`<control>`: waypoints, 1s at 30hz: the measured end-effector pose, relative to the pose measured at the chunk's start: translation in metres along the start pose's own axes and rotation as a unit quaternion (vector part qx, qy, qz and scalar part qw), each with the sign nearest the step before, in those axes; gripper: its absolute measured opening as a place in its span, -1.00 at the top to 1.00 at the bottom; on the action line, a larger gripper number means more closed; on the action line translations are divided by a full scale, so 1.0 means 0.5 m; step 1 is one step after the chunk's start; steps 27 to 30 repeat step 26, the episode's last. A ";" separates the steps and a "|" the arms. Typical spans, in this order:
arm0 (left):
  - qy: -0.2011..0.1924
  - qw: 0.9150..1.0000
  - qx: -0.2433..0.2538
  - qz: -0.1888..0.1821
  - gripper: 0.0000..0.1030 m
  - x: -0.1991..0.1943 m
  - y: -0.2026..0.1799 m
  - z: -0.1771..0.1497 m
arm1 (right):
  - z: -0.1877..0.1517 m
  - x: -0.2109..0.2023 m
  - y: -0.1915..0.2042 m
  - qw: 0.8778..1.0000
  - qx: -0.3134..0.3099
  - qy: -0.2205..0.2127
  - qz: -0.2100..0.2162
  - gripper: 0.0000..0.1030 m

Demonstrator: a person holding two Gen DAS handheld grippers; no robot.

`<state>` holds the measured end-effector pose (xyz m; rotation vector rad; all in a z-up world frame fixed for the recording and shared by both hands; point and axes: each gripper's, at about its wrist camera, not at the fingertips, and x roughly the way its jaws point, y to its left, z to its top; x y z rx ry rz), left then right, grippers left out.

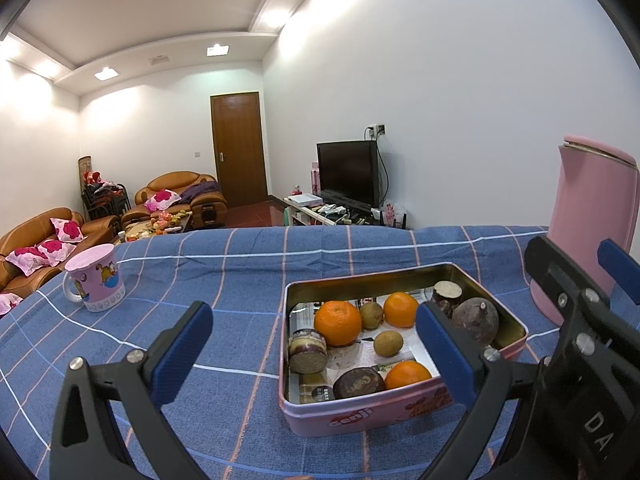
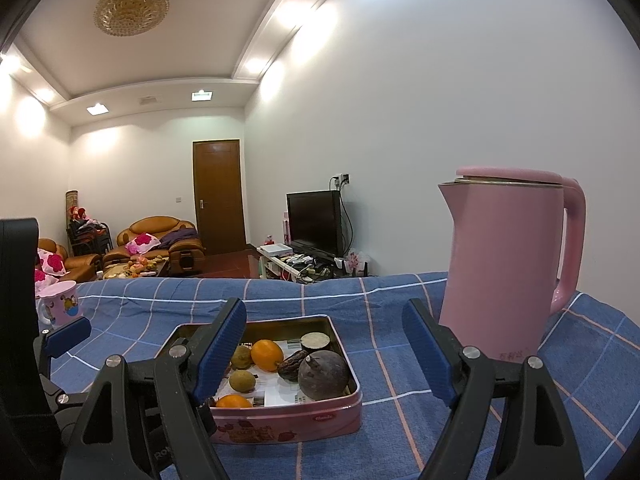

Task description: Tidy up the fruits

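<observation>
So both my tongs are empty right now. My left gripper (image 1: 312, 354) is spread wide and hanging just short of the pink tin (image 1: 404, 412), with its right pad in front of the tin's near right corner. My right gripper (image 2: 324, 350) is wide open too, with the tin sitting low between its pads and a bit toward the left one.

All the fruit I can see is already in the tin: a big orange (image 1: 337, 323) up front-left from my left tongs, two more oranges, a couple of small brownish-green ones, and the dark round fruit (image 2: 323, 375) closest to my right tongs. Nothing loose on the blue checked cloth (image 1: 240, 360) that I can spot, just the pink mug (image 1: 96, 282) off left and the pink kettle (image 2: 508, 264) to the right.

So I reckon it's basically done, unless sorting inside the tin is still wanted.
</observation>
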<state>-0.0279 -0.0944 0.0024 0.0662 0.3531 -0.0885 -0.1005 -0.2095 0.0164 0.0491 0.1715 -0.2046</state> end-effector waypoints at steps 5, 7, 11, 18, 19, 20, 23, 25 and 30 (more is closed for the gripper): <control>0.000 1.000 0.003 0.001 -1.00 0.000 0.001 0.000 | 0.000 0.000 0.000 1.000 0.000 0.000 0.000 -0.59; 0.000 1.000 0.004 0.002 -1.00 0.001 0.000 0.000 | 0.000 0.000 0.000 1.000 0.000 0.000 0.000 -0.59; 0.002 1.000 0.001 0.000 -1.00 0.000 0.002 -0.001 | 0.000 0.000 0.000 1.000 0.000 0.000 0.000 -0.59; 0.001 1.000 0.000 -0.001 -1.00 -0.002 0.009 -0.001 | -0.001 0.001 -0.001 1.000 -0.001 0.002 0.000 -0.59; 0.001 1.000 0.000 -0.001 -1.00 -0.001 0.011 -0.001 | -0.001 0.001 -0.001 1.000 -0.001 0.002 -0.001 -0.59; 0.001 1.000 0.000 -0.001 -1.00 -0.001 0.009 -0.001 | -0.001 0.001 -0.001 1.000 -0.001 0.002 -0.001 -0.59; 0.001 1.000 0.001 -0.001 -1.00 -0.002 0.010 -0.001 | -0.001 0.001 -0.001 1.000 -0.001 0.002 0.000 -0.59; 0.001 1.000 0.001 -0.001 -1.00 -0.001 0.007 0.000 | -0.001 0.001 -0.001 1.000 -0.001 0.002 -0.001 -0.59; 0.001 1.000 0.002 -0.001 -1.00 -0.001 0.010 -0.001 | 0.000 0.001 -0.001 1.000 -0.001 0.002 0.000 -0.59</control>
